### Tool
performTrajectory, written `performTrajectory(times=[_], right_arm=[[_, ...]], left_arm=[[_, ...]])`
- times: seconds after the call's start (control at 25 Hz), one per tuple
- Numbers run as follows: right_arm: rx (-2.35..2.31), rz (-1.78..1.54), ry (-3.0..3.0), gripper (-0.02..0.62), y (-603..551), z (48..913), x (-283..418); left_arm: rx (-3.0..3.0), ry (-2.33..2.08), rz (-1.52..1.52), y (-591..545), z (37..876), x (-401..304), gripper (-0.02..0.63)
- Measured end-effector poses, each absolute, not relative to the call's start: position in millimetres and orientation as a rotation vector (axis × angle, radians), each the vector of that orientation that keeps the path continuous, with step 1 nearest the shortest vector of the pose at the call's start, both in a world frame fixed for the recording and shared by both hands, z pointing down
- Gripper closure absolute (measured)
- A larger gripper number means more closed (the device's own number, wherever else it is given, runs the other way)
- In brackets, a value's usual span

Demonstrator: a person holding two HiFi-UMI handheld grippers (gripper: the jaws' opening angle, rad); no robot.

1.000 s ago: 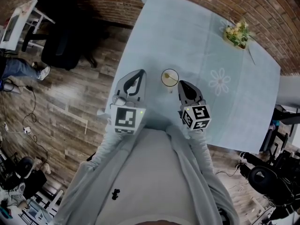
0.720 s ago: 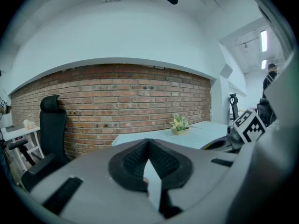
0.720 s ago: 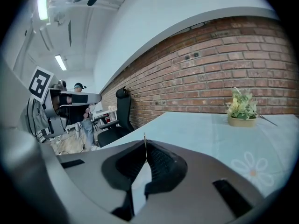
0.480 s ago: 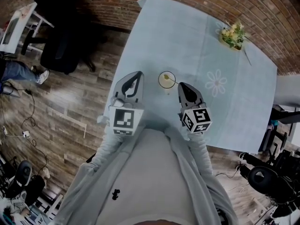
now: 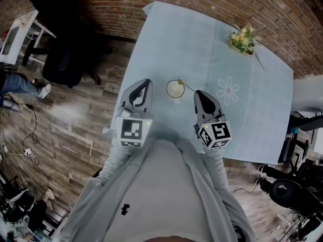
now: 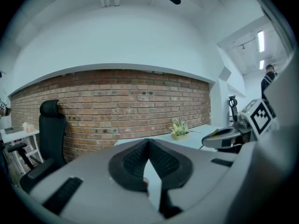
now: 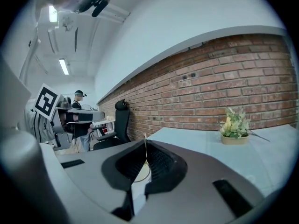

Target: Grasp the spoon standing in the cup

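Head view: the cup (image 5: 175,88) stands on the table (image 5: 252,100) between your grippers, and the spoon (image 5: 185,86) in it leans its handle toward the right gripper (image 5: 198,93); the left gripper (image 5: 146,82) sits just beside the cup.

Left gripper view: its jaws are pressed together on nothing; hold it clear.

Right gripper view: these jaws are also closed and empty, with the thin handle rising just past their tips; spread them first, advance until the handle sits between the pads, then close gently so the cup doesn't tip.
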State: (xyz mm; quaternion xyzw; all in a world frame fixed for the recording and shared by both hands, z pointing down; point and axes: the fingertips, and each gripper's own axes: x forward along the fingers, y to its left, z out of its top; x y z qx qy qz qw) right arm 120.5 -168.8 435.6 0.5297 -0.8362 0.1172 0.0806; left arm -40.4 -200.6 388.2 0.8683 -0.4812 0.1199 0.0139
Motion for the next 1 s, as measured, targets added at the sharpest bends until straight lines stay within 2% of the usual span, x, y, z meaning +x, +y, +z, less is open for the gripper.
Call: performTrajectory(times=[0.6, 1.0], right_arm=[[1.835, -0.007, -2.474, 0.577, -156, 344, 165], [1.919, -0.04, -2.42, 0.577, -139, 333, 188]], left_arm=[[2.759, -1.46, 0.332, -198, 366, -35, 0.589], [2.767, -1.469, 0.309, -201, 356, -40, 0.589]])
